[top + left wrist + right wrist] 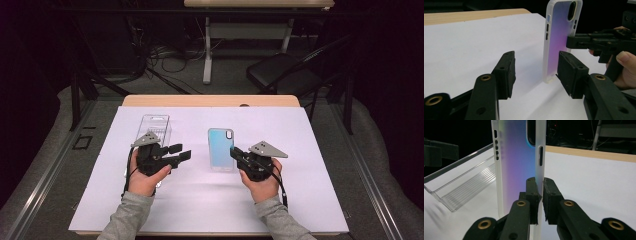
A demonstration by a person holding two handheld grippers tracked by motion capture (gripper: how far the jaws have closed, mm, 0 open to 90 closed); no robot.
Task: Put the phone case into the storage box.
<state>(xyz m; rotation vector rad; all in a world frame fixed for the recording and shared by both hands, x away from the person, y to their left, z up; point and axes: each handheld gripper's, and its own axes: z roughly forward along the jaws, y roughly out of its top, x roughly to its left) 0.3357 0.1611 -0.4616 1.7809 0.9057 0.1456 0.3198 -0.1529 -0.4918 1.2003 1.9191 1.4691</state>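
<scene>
An iridescent blue-purple phone case (220, 148) with a frosted white rim lies mid-table on the white sheet. My right gripper (234, 152) comes at it from the right. In the right gripper view that gripper (540, 182) is shut on the case's side rim (539, 165). My left gripper (182, 151) sits left of the case, pointing toward it. Seen in the left gripper view, it (536, 60) is open, with the case (559, 40) just beyond its right jaw and untouched. The right gripper (574, 41) holds the case's far edge there.
A clear plastic tray (155, 127) stands behind the left hand, also seen as the clear tray (461, 185) in the right gripper view. The white sheet (310, 190) covers a wooden table (210, 100). A black chair (282, 72) and a desk leg (207, 50) stand beyond the table.
</scene>
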